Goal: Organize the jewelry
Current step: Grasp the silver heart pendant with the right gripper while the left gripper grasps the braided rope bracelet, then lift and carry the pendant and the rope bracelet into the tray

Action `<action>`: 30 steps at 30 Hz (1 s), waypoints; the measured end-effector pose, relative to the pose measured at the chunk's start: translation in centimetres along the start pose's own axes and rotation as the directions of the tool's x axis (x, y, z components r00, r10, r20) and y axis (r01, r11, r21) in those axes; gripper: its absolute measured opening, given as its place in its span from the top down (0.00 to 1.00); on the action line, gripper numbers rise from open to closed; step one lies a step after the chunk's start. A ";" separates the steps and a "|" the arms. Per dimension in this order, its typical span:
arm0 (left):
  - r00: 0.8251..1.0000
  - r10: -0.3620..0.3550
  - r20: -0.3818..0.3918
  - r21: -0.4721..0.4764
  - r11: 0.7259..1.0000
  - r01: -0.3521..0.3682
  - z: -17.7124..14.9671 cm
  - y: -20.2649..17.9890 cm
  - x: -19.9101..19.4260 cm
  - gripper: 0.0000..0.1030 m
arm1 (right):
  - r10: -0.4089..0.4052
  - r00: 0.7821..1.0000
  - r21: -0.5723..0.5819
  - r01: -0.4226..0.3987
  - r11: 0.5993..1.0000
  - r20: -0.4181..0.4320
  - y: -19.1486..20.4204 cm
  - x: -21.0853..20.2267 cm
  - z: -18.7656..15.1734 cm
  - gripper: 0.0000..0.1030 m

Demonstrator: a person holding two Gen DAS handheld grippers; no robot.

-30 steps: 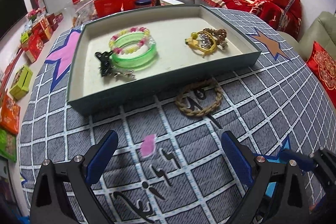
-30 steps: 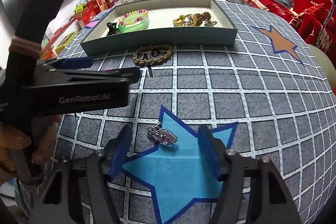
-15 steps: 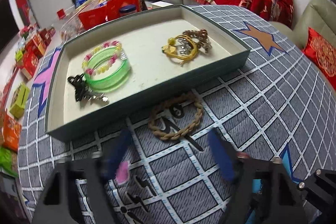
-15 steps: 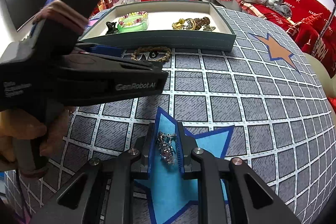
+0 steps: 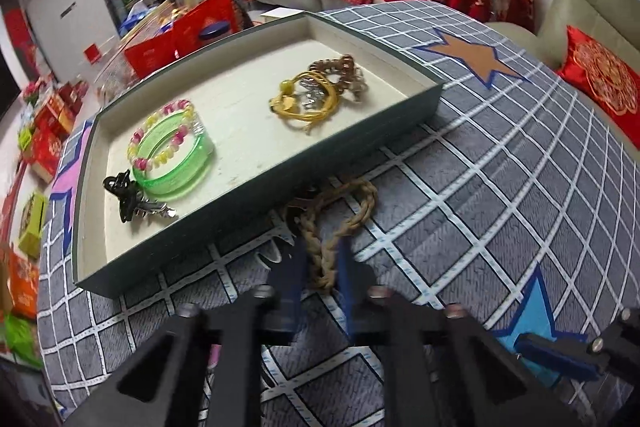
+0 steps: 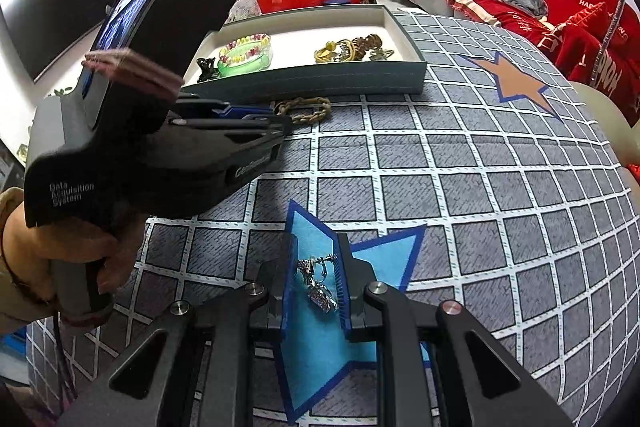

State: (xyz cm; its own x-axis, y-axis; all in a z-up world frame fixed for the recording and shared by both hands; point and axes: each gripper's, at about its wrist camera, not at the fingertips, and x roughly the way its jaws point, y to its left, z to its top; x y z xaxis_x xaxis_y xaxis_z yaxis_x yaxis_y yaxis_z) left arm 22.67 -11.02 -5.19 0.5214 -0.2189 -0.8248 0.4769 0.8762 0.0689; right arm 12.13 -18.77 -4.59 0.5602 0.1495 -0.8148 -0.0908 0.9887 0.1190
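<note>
Both grippers, L [image 5: 320, 267] closing on braided bracelet [image 5: 340, 211].

Hidden, cropped and blurred parts

In the left wrist view the near loop of the braided bracelet [image 5: 334, 223] is squeezed between the blurred blue pads [image 5: 294, 277] of the left tool [image 5: 320, 275], so contact there is hard to read. In the right wrist view the left tool [image 6: 276, 125] covers the lower left part of the tray [image 6: 320, 85], and the silver charm [image 6: 318, 287] is too small to identify.
</note>
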 end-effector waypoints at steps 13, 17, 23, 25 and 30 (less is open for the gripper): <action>0.995 -0.099 0.009 -0.099 0.990 0.100 -1.7 2.0 -2.3 0.71 | 0.012 1.000 0.061 -0.013 0.998 0.016 -1.4 -0.9 0.3 0.81; 0.993 -0.111 0.027 -0.112 0.987 0.113 -2.3 2.4 -3.4 0.71 | 0.012 1.000 0.068 -0.014 0.998 0.020 -1.5 -1.2 0.4 0.81; 0.991 -0.124 0.057 -0.144 0.981 0.132 -2.9 3.5 -5.1 0.71 | 0.021 1.000 0.087 -0.023 0.996 0.023 -1.6 -1.6 0.8 0.85; 0.990 -0.125 0.064 -0.153 0.979 0.133 -2.9 3.9 -5.4 0.71 | 0.020 0.999 0.087 -0.022 0.996 0.025 -1.6 -1.6 1.0 0.85; 0.990 -0.120 0.072 -0.175 0.976 0.131 -3.4 4.7 -5.9 0.71 | 0.056 0.998 0.095 -0.057 0.994 0.006 -1.7 -1.4 1.0 0.85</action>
State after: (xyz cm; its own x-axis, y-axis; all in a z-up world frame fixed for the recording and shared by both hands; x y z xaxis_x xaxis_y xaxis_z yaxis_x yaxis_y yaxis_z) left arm 19.46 -4.15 -1.88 0.5104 -0.3527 -0.7843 0.4098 0.9015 -0.1388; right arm 12.30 -20.62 -3.14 0.5592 0.2051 -0.8032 -0.0434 0.9748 0.2187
